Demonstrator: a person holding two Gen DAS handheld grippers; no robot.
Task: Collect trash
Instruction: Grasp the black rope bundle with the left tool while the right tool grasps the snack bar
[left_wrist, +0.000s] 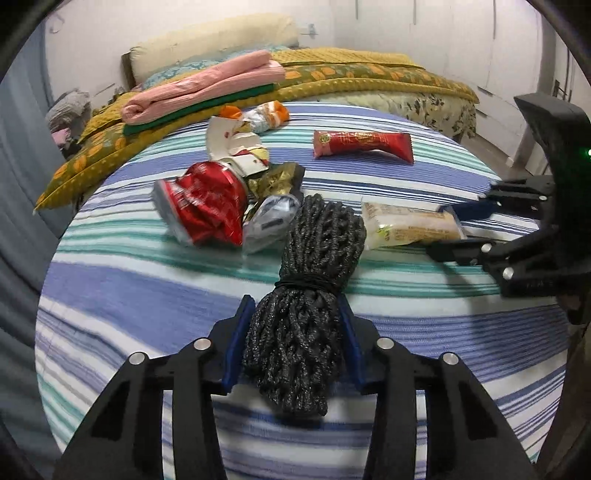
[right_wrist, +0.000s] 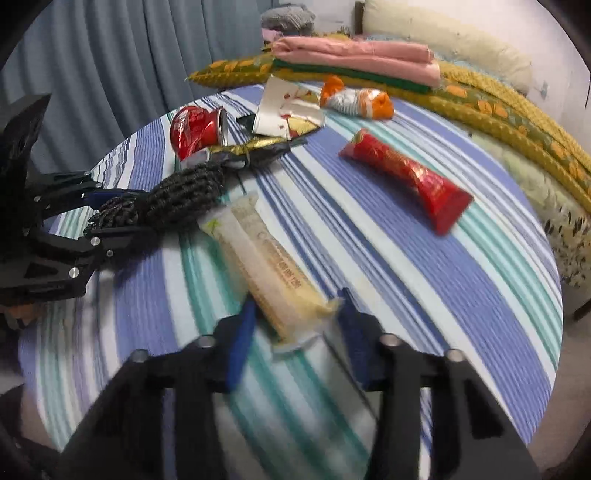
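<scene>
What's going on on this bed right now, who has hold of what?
Trash lies scattered on a striped sheet. The left gripper is closed around a black rope bundle. The right gripper straddles the near end of a pale yellow wrapper, fingers apart, not clamped yet. A crushed red can, a red tube and other wrappers lie untouched farther back.

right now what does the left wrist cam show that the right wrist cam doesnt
Only the left wrist view shows white cabinets behind the bed. Only the right wrist view shows the wide blue curtain. Both share the black rope bundle clamped in the left tongs, the pale wrapper between the open right tongs, the crushed red can and the red packet.
</scene>
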